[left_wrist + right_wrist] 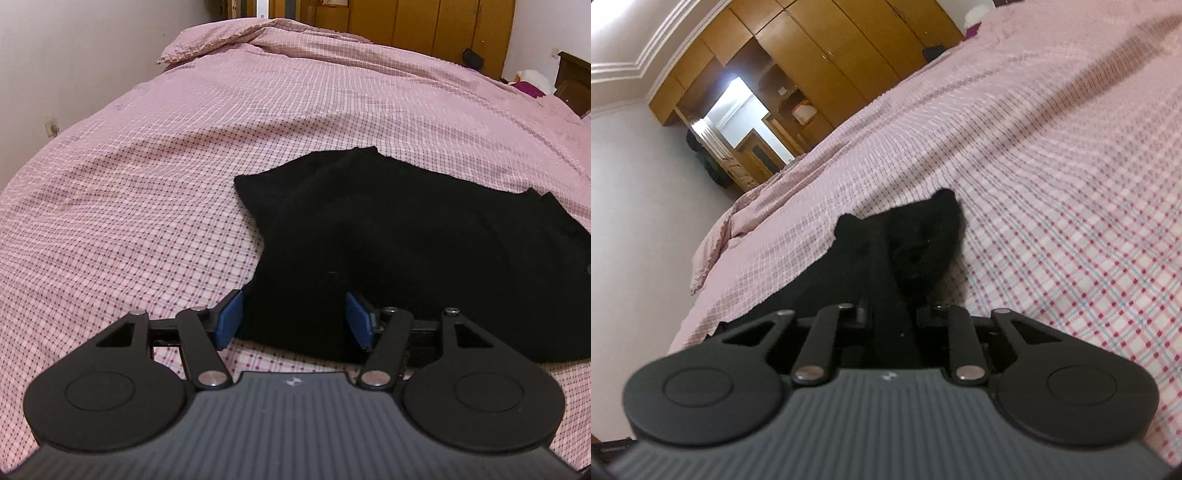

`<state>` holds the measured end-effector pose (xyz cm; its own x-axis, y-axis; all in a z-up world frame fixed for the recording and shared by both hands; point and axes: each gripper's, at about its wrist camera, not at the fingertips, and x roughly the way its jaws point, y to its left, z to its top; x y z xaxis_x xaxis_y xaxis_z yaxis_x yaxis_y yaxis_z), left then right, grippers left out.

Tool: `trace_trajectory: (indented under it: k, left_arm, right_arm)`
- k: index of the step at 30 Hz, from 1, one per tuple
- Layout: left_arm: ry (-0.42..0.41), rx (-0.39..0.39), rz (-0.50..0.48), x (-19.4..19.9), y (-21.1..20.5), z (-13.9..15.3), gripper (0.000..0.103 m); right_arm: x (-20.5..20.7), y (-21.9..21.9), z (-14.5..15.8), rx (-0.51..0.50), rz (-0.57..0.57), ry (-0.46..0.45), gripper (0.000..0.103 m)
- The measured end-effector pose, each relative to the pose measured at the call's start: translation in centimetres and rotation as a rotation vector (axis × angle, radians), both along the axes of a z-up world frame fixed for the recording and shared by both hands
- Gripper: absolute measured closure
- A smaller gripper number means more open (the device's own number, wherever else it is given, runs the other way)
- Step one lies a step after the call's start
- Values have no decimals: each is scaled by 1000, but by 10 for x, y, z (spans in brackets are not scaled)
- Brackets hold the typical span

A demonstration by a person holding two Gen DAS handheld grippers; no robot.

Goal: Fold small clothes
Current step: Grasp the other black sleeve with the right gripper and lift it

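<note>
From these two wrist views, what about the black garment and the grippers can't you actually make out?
- Black garment, left wrist view: its right side is cut off by the frame edge, and the dark fabric swallows seams and folds, so its type is unclear.
- Right gripper, right wrist view: the jaws are drawn together, but black cloth hides the pads, so how much fabric is pinched is unclear.
- Left gripper: open around the hem; whether the pads touch the cloth is unclear.

Matt black garment point(406, 258), probably knit; checked cloth bedspread point(184, 166); glossy wooden wardrobe point(820, 62).
</note>
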<state>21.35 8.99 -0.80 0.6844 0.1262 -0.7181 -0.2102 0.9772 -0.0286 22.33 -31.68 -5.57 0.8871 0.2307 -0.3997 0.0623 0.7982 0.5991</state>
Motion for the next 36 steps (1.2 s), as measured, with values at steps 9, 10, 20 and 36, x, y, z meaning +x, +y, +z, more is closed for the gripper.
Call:
trace_trajectory:
  k: [9, 10, 20, 36]
  left_arm:
    - [8, -33, 18, -7, 11, 2, 37]
    - [9, -39, 21, -8, 12, 3, 37]
    - [-17, -69, 47, -19, 28, 6, 37]
    - [-69, -98, 132, -41, 90, 17, 37]
  right_arm:
    - [5, 16, 38, -11, 25, -57, 83]
    - [6, 20, 43, -21, 29, -64, 83]
    - [16, 58, 75, -7, 48, -96, 84]
    - [34, 205, 127, -140, 188, -145, 85]
